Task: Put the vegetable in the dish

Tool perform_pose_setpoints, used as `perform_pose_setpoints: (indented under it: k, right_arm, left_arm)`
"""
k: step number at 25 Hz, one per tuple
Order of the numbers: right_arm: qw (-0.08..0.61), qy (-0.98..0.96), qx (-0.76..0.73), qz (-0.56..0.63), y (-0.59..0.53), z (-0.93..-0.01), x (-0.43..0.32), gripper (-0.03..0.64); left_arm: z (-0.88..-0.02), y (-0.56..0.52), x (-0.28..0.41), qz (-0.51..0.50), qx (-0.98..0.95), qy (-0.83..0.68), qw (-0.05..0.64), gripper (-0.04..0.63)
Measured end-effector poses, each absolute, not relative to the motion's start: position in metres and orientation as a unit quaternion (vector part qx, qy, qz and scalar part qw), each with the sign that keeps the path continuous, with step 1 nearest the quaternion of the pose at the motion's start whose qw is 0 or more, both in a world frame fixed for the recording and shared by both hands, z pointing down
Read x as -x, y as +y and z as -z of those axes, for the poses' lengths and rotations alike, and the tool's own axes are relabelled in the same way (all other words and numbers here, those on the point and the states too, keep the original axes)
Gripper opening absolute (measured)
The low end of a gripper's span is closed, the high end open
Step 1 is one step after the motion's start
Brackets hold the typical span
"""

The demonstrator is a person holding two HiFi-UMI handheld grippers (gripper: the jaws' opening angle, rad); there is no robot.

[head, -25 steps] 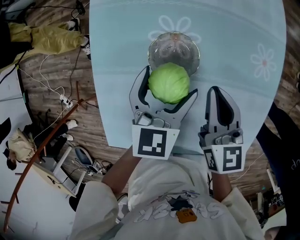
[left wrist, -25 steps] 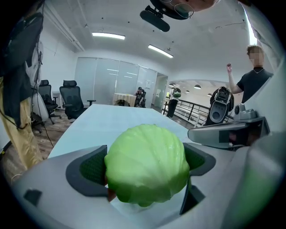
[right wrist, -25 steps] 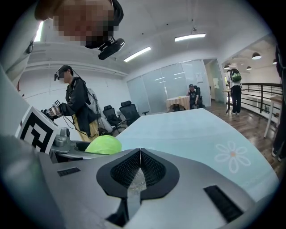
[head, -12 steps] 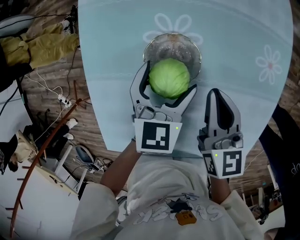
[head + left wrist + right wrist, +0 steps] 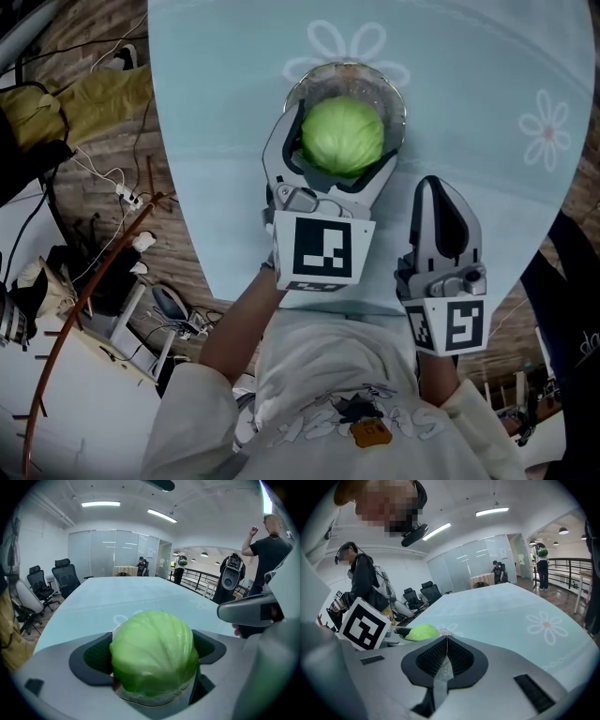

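Observation:
A round green cabbage (image 5: 342,136) sits between the jaws of my left gripper (image 5: 330,141), which is shut on it. The cabbage hangs right over a clear glass dish (image 5: 389,89) on the pale blue tablecloth; whether it touches the dish I cannot tell. In the left gripper view the cabbage (image 5: 153,654) fills the space between both jaws, with the dish rim (image 5: 140,699) showing just under it. My right gripper (image 5: 441,202) is shut and empty, near the table's front edge to the right. The right gripper view shows the cabbage (image 5: 421,632) off to its left.
The table (image 5: 469,56) carries a light blue cloth with white flower prints (image 5: 547,129). Cables, yellow cloth (image 5: 84,98) and clutter lie on the wooden floor to the left. Office chairs (image 5: 65,577) and people stand far behind the table.
My left gripper has carried the cabbage forward, from the dish's near rim to over the dish's middle. The right gripper has stayed where it was.

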State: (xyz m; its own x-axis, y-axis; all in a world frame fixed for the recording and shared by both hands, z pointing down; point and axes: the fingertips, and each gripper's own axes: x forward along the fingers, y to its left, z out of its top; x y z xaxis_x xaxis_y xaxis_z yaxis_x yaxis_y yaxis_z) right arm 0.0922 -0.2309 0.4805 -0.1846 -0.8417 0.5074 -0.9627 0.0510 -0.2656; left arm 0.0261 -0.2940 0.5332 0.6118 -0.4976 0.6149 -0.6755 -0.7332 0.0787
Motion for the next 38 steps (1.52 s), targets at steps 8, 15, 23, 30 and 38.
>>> perform_pose_setpoints:
  k: [8,15,23,30,38]
  right_arm:
    - [0.106,-0.717,-0.629,-0.280,-0.230,-0.483,-0.106,0.023]
    - [0.102,-0.716,-0.631,-0.280,-0.217,-0.484,-0.109,0.023]
    - [0.094,-0.720,-0.630,-0.275,-0.209,-0.493,-0.100,0.023]
    - [0.096,-0.723,-0.633,-0.260,-0.198,-0.467,-0.100,0.023]
    - [0.094,-0.731,-0.632,-0.238,-0.188,-0.442,-0.091,0.023]
  left_arm:
    - [-0.557,-0.293,-0.036,-0.322,-0.870,-0.338,0.160,0.525]
    - [-0.553,-0.301,-0.041,-0.311,-0.874,-0.347,0.141,0.525]
    - [-0.553,-0.294,-0.037,-0.304,-0.879,-0.349,0.120,0.514]
    - [-0.524,-0.289,-0.030,-0.289,-0.880,-0.359,0.118,0.482]
    - [-0.487,-0.277,-0.013,-0.268,-0.883,-0.372,0.102,0.322]
